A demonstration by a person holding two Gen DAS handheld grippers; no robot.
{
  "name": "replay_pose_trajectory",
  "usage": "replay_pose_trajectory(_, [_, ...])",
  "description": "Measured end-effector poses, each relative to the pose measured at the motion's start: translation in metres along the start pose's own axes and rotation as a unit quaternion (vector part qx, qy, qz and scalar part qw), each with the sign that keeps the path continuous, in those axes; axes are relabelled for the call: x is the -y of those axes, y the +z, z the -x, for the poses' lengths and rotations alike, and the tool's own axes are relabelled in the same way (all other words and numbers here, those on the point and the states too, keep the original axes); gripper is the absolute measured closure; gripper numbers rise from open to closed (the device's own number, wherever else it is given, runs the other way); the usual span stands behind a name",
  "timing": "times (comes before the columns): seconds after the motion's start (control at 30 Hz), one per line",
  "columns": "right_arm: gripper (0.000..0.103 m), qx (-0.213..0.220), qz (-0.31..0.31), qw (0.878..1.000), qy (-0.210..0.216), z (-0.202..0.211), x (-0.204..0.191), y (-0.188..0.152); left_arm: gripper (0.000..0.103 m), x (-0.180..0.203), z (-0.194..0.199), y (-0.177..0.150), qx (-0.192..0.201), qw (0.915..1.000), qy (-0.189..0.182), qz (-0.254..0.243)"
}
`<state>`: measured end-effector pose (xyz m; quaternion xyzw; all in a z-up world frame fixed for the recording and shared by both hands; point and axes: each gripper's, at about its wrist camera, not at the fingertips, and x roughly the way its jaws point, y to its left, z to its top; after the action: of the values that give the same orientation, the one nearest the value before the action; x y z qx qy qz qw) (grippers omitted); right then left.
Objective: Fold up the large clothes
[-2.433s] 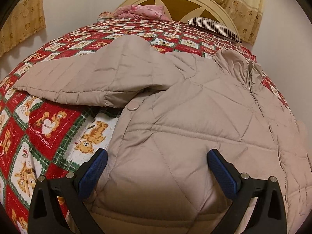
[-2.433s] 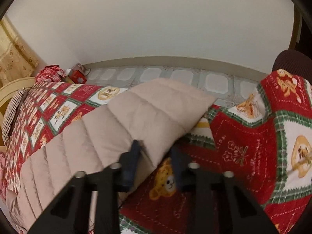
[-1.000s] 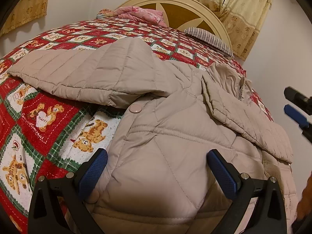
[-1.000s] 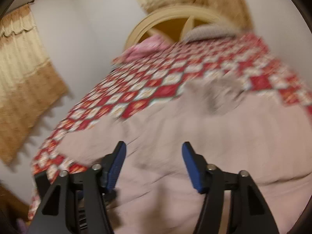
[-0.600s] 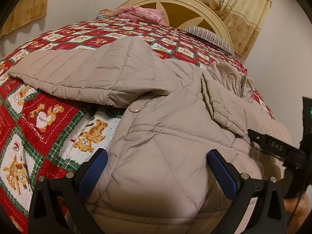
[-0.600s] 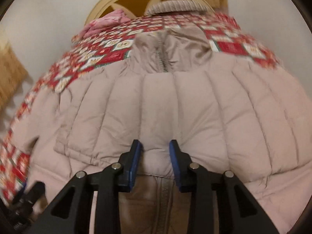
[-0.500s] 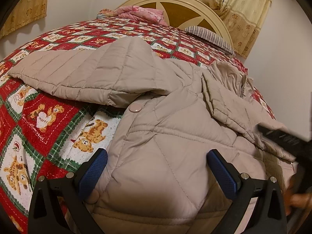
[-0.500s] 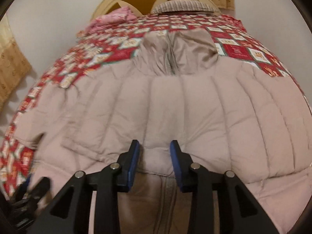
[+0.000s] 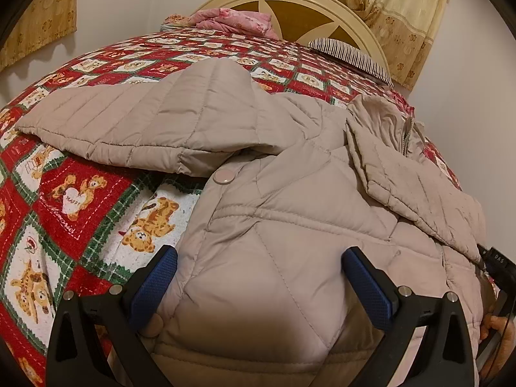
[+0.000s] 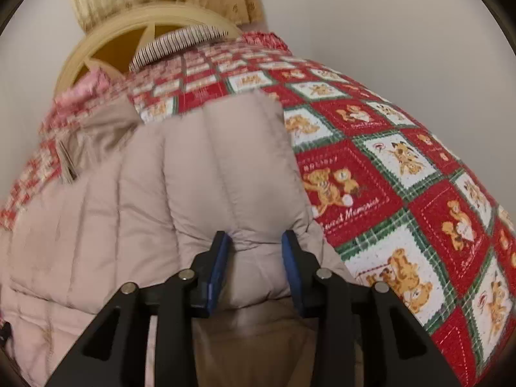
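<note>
A beige quilted puffer jacket (image 9: 283,213) lies on the bed, its left sleeve (image 9: 135,122) spread out to the left and its right sleeve (image 9: 416,190) folded over the body. My left gripper (image 9: 258,271) is open, its blue pads straddling the jacket's hem without pinching it. In the right wrist view my right gripper (image 10: 256,251) is shut on a bunched fold of the jacket's sleeve (image 10: 225,174), near the jacket's right edge. The collar and zipper (image 10: 67,161) show at the left.
The bed has a red, white and green teddy-bear quilt (image 9: 74,200), a cream round headboard (image 9: 290,3), a striped pillow (image 9: 351,54) and pink bedding (image 9: 232,21). Curtains (image 9: 406,9) hang behind. A wall runs along the bed's right side (image 10: 403,32).
My right gripper let go of the sleeve, swung over the jacket and has closed on a fold of it, now turned toward the quilt on the right. The left gripper stayed put.
</note>
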<state>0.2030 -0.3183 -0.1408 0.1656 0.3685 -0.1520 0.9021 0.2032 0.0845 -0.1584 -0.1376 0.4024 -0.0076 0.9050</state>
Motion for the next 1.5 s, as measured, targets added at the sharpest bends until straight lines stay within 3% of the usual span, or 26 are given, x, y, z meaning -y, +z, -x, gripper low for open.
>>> replay_pose_trajectory(0.07, [0.04,0.005,0.018,1.0,0.002,-0.001,-0.011,0.001,0.001,-0.002,0.001,0.001,-0.004,1.0,-0.007,-0.001])
replay_pose_trajectory(0.13, [0.036,0.006,0.039,0.999,-0.009,-0.003,-0.02,0.003,0.001,-0.012,0.009,0.006,-0.019,0.9994,-0.029,0.002])
replay_pose_trajectory(0.2, [0.029,0.01,0.045,0.999,-0.012,-0.004,-0.022,0.0,0.001,-0.037,0.022,0.013,-0.014,0.9978,-0.044,0.049])
replay_pose_trajectory(0.23, [0.028,0.012,0.043,0.999,-0.009,-0.004,-0.019,0.0,0.001,-0.067,0.035,0.022,0.006,0.994,-0.041,0.101])
replay_pose_trajectory(0.27, [0.027,0.013,0.039,0.999,-0.006,-0.005,-0.019,0.001,0.001,-0.087,0.043,0.029,0.024,0.9901,-0.029,0.135])
replay_pose_trajectory(0.33, [0.027,0.015,0.032,0.999,0.001,-0.002,-0.012,-0.002,0.001,-0.135,0.062,0.042,0.068,0.9746,0.023,0.212])
replay_pose_trajectory(0.43, [0.026,0.015,0.032,0.999,0.0,0.005,-0.009,-0.007,0.001,-0.21,0.072,0.068,0.098,0.9418,0.088,0.309])
replay_pose_trajectory(0.57, [0.025,0.014,0.034,0.999,-0.003,0.005,-0.01,-0.008,0.001,-0.262,0.05,0.096,0.09,0.926,0.138,0.34])
replay_pose_trajectory(0.7, [0.024,0.014,0.035,0.999,-0.004,0.004,-0.01,-0.008,0.003,-0.288,0.019,0.105,0.067,0.9205,0.135,0.36])
replay_pose_trajectory(0.8, [0.024,0.013,0.037,0.999,-0.006,0.003,-0.01,-0.008,0.004,-0.285,0.005,0.11,0.071,0.929,0.161,0.326])
replay_pose_trajectory(0.87, [0.023,0.012,0.039,0.999,-0.008,0.002,-0.011,-0.008,0.019,-0.277,-0.001,0.114,0.064,0.9374,0.178,0.293])
replay_pose_trajectory(0.9, [0.023,0.012,0.04,0.999,-0.009,0.002,-0.011,-0.008,0.031,-0.276,-0.004,0.116,0.061,0.9391,0.19,0.279])
replay_pose_trajectory(0.97, [0.023,0.012,0.041,0.999,-0.011,0.002,-0.012,-0.008,0.042,-0.273,-0.006,0.116,0.065,0.9423,0.205,0.256])
replay_pose_trajectory(1.0, [0.023,0.012,0.041,0.999,-0.012,0.002,-0.012,-0.008,0.055,-0.273,-0.007,0.117,0.069,0.9443,0.201,0.251])
replay_pose_trajectory(1.03, [0.023,0.012,0.041,0.999,-0.012,0.002,-0.012,-0.008,0.077,-0.274,-0.006,0.116,0.074,0.9494,0.182,0.245])
replay_pose_trajectory(1.07, [0.023,0.012,0.041,0.999,-0.011,0.002,-0.012,-0.008,0.091,-0.276,-0.007,0.116,0.078,0.9541,0.152,0.246])
replay_pose_trajectory(1.1, [0.023,0.012,0.041,0.999,-0.011,0.002,-0.012,-0.008,0.097,-0.278,-0.007,0.115,0.081,0.9573,0.115,0.253])
replay_pose_trajectory(1.13, [0.023,0.012,0.041,0.999,-0.011,0.002,-0.012,-0.008,0.097,-0.278,-0.005,0.116,0.086,0.958,0.085,0.26])
replay_pose_trajectory(1.17, [0.023,0.012,0.041,0.999,-0.01,0.002,-0.011,-0.008,0.097,-0.274,-0.002,0.12,0.091,0.9594,0.084,0.254])
replay_pose_trajectory(1.3, [0.022,0.013,0.038,0.999,-0.007,0.001,-0.01,-0.008,0.097,-0.216,0.034,0.14,0.152,0.9724,0.069,0.163])
replay_pose_trajectory(1.4, [0.022,0.014,0.036,0.999,-0.005,0.001,-0.009,-0.008,0.097,-0.131,0.073,0.15,0.199,0.9788,0.006,0.049])
replay_pose_trajectory(1.5, [0.022,0.015,0.033,0.999,-0.002,0.002,-0.008,-0.008,0.097,-0.036,0.107,0.138,0.217,0.9715,-0.069,-0.067])
